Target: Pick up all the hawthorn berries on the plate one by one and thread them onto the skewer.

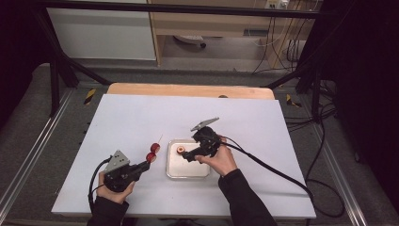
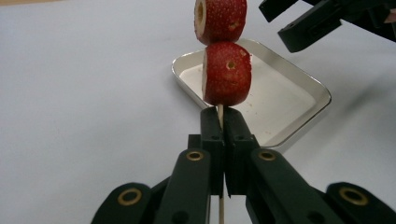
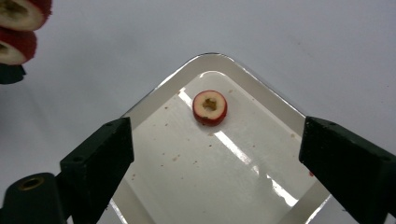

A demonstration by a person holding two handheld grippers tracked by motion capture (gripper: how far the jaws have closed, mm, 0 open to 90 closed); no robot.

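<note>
My left gripper (image 2: 223,116) is shut on a thin wooden skewer (image 2: 220,111) that carries two red strawberry pieces (image 2: 226,74), one above the other. In the high view this gripper (image 1: 147,162) sits left of a small metal tray (image 1: 188,173), with the skewered pieces (image 1: 153,152) pointing up and away. On the tray's far corner lies a single strawberry slice (image 3: 210,107) with a hole in its middle. My right gripper (image 3: 217,140) hovers open over the tray (image 3: 187,182), the slice ahead of its jaws and untouched. The same gripper (image 1: 187,154) hangs just near the slice (image 1: 180,150).
The tray stands on a white sheet (image 1: 141,117) over a wooden table (image 1: 188,89). Black frame bars (image 1: 61,66) rise at the back corners. A cable (image 1: 273,169) trails from my right gripper off to the right. Small red specks dot the tray floor.
</note>
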